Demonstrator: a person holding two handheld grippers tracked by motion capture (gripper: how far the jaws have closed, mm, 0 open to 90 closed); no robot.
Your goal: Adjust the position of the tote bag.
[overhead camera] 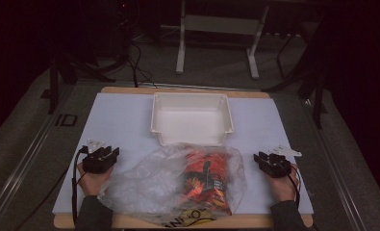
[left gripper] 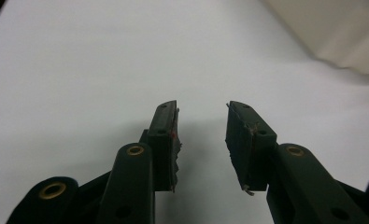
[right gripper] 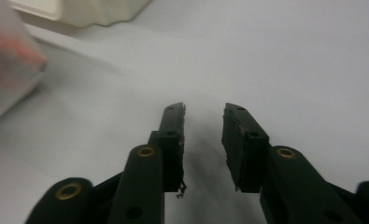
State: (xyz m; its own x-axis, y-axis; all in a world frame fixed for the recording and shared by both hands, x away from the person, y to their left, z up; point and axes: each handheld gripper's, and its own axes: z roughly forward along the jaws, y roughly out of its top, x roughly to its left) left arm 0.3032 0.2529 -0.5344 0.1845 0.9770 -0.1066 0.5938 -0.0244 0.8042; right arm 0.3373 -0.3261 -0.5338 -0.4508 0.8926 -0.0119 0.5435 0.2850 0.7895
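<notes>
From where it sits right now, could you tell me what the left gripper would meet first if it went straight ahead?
The left gripper, jaws open and empty, points over bare white table. Its way looks free; the white tray lies off to the right of its line, though depth is hard to judge.

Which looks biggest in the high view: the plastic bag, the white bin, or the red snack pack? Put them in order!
1. plastic bag: spreads widest across the table.
2. white bin: a bit smaller; it sits farther from the camera, so the gap may be less than it looks.
3. red snack pack: smallest, lying inside the bag.
</notes>
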